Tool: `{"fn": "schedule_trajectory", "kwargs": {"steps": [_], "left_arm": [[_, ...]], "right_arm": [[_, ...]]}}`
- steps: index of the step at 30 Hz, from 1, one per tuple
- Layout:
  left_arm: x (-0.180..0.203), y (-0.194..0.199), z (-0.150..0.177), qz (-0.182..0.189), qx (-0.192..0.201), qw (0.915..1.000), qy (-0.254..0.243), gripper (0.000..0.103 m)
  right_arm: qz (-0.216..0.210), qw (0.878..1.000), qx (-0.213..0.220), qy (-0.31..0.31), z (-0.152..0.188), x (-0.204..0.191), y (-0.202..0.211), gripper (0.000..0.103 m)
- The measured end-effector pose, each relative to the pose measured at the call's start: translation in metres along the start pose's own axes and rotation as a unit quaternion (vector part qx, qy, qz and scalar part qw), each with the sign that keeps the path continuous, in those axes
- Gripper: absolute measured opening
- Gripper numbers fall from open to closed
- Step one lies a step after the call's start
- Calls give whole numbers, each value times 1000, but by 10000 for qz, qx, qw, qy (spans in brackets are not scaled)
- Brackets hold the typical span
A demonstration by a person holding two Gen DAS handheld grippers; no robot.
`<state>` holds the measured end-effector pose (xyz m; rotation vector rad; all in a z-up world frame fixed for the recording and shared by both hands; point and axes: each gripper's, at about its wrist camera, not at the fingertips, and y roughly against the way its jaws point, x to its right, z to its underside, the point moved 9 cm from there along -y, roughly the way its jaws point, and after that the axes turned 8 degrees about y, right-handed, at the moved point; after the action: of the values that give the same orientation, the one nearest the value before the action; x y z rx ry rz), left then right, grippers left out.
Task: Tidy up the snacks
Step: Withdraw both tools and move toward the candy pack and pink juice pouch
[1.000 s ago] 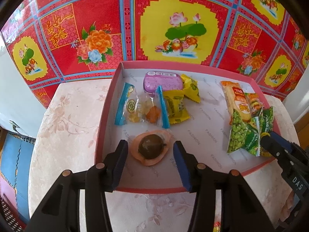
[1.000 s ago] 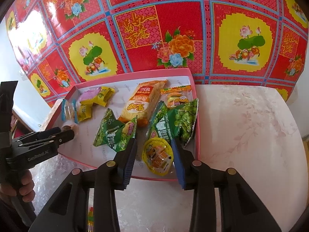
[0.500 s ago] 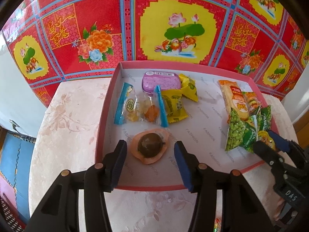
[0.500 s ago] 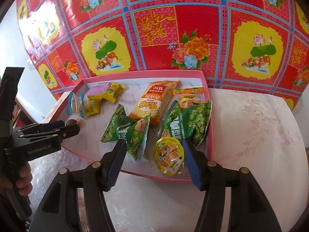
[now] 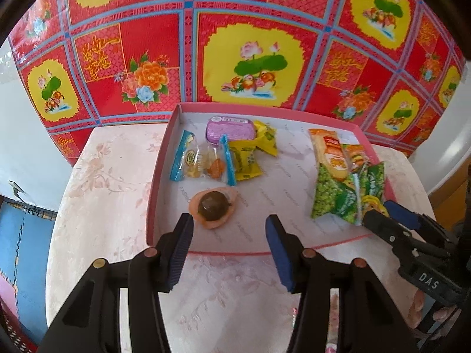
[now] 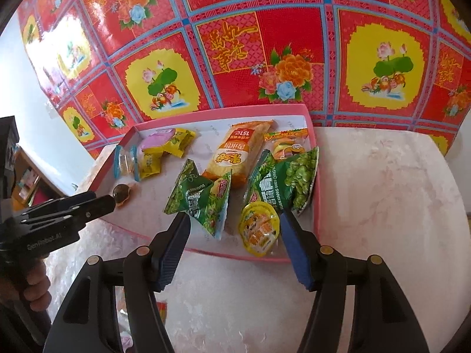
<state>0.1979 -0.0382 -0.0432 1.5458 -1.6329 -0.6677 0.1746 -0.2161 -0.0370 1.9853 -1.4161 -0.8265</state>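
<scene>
- My left tool hangs over the near rim of the pink tray, its ribbed blue pads spread wide with nothing between them; it has pulled back since a second ago, when the pads flanked the egg.
- Just ahead of it, inside the tray, lies the dark round braised egg in its glossy orange pouch, flat on the white lining.
- Beyond the egg sit a clear blue-edged candy packet, long axis across the tray, two crinkly yellow packets and a purple lidded tub at the far wall.
- My right tool also stands apart, empty, wider than a second ago, its pads either side of the round yellow jelly cup by the near right corner.
- Around the cup: two shiny green pea bags, one tilted up on its edge, and a long orange cracker pack pointing away towards the far wall.
- The tray rests on a pale floral tabletop.
</scene>
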Motion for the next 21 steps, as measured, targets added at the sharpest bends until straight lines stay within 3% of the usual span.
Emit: {"fn": "schedule_trajectory", "kwargs": {"steps": [21], "left_arm": [[-9,41,43,79,-22,10000,52,54]], "right_arm": [[-14,9998,176,-122,35,-23,63,65]]}}
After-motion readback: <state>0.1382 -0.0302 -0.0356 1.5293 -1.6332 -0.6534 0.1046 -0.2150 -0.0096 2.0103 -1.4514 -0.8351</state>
